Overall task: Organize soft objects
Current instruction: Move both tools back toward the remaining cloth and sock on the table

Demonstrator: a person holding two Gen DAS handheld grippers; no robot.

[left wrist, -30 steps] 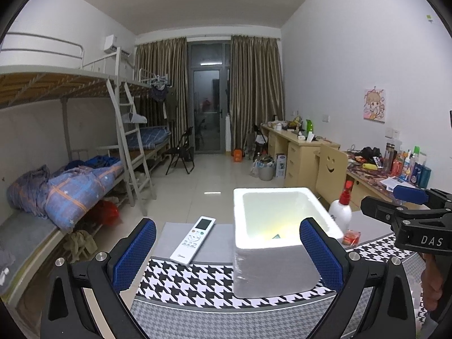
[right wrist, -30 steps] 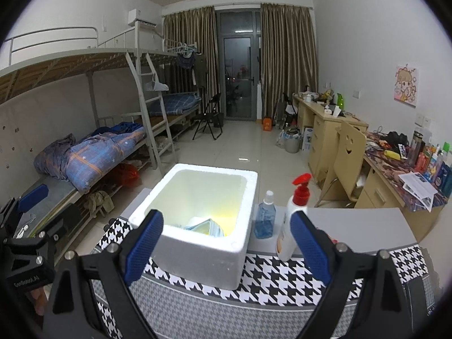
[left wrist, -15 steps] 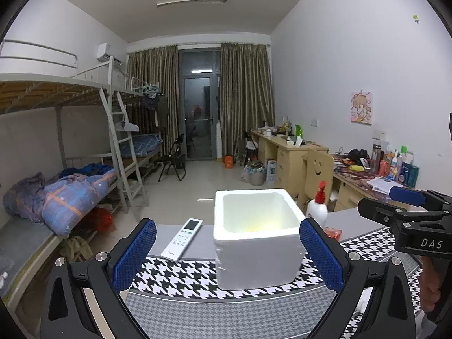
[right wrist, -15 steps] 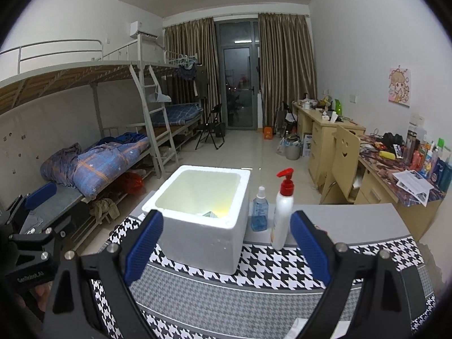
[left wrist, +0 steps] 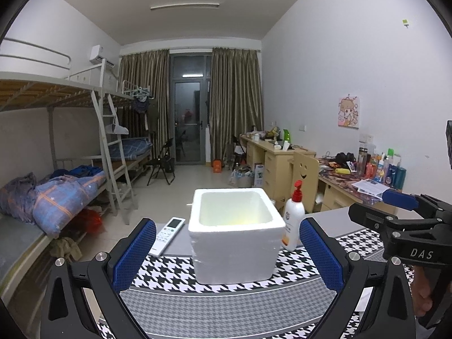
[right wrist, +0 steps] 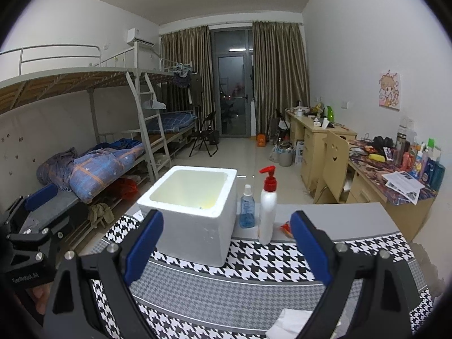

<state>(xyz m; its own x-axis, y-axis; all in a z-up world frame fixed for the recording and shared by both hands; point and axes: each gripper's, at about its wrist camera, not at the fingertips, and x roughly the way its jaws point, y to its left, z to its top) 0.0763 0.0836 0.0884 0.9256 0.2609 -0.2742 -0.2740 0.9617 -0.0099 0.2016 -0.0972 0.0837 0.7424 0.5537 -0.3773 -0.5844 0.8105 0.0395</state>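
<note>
Change: both grippers have drawn back from the foam box (left wrist: 234, 234); its inside no longer shows.
Left gripper (left wrist: 226, 254): lower centre of its frame, blue pads spread wide, nothing between them.
Right gripper (right wrist: 226, 248): lower centre, likewise spread and empty.
Foam box: centre of both frames, upright on the houndstooth cloth (right wrist: 254, 262) covering the tabletop.
Soft item: white cloth (right wrist: 288, 325), bottom edge of the right frame, on the houndstooth cloth.
Beside box: pump bottle (right wrist: 267, 206) and blue bottle (right wrist: 247, 210) right, remote (left wrist: 168, 234) left.

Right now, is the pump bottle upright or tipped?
Upright. The pump bottle stands on its base beside the foam box, red pump on top.
</note>
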